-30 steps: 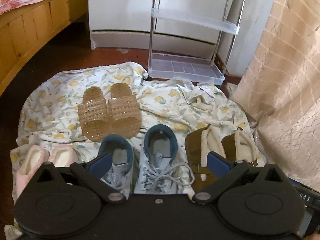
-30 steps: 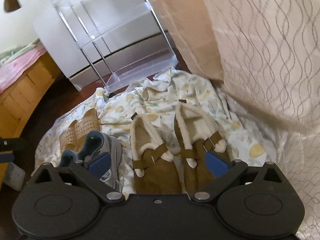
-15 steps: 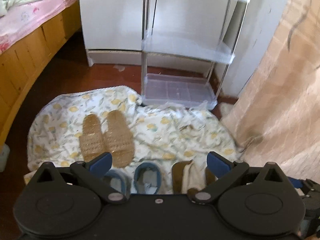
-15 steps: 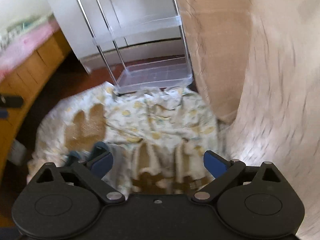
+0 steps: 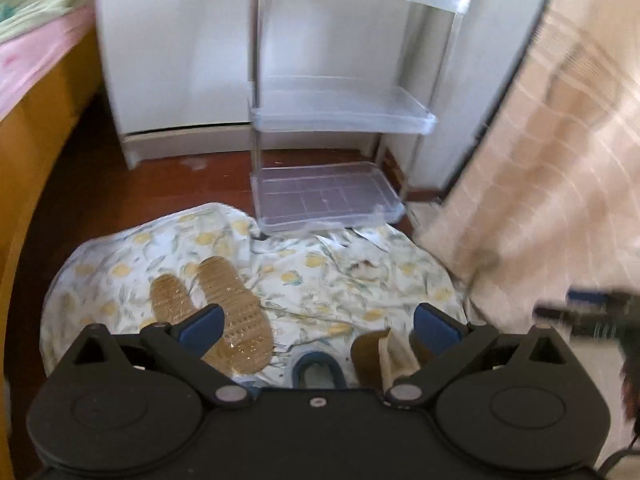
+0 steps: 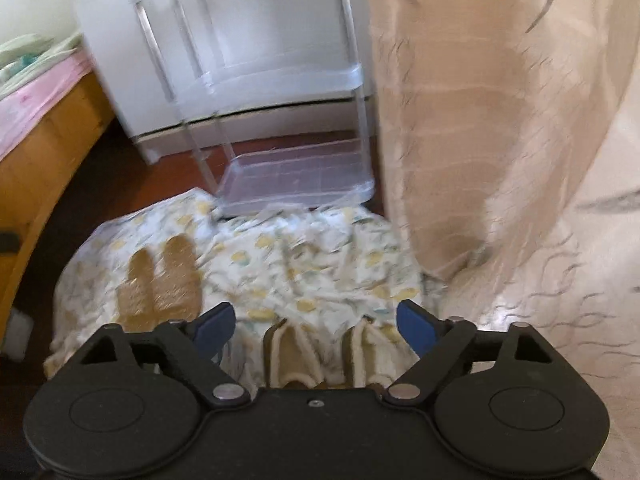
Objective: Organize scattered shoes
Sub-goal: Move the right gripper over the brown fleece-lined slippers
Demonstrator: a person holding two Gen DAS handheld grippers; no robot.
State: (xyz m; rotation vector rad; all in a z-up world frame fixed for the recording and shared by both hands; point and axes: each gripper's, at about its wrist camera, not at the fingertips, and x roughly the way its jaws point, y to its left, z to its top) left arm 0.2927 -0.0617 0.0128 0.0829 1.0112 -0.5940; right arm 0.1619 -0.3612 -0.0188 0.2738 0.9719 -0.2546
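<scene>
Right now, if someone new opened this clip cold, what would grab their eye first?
Probably the clear plastic rack, its shelves bare, standing on the dark floor just beyond a lemon-print sheet. On that sheet, a pair of amber see-through slippers lies side by side toward the left, with brown fleece-lined shoes nearest the right gripper. Both it and the left gripper are open and hold nothing.

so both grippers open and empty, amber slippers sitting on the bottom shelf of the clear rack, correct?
Not quite. The amber slippers lie on the floral sheet on the floor, in front of the clear rack; its bottom shelf holds nothing, as the left wrist view shows. The rest stands: the left gripper and the right gripper are both open and empty.
</scene>
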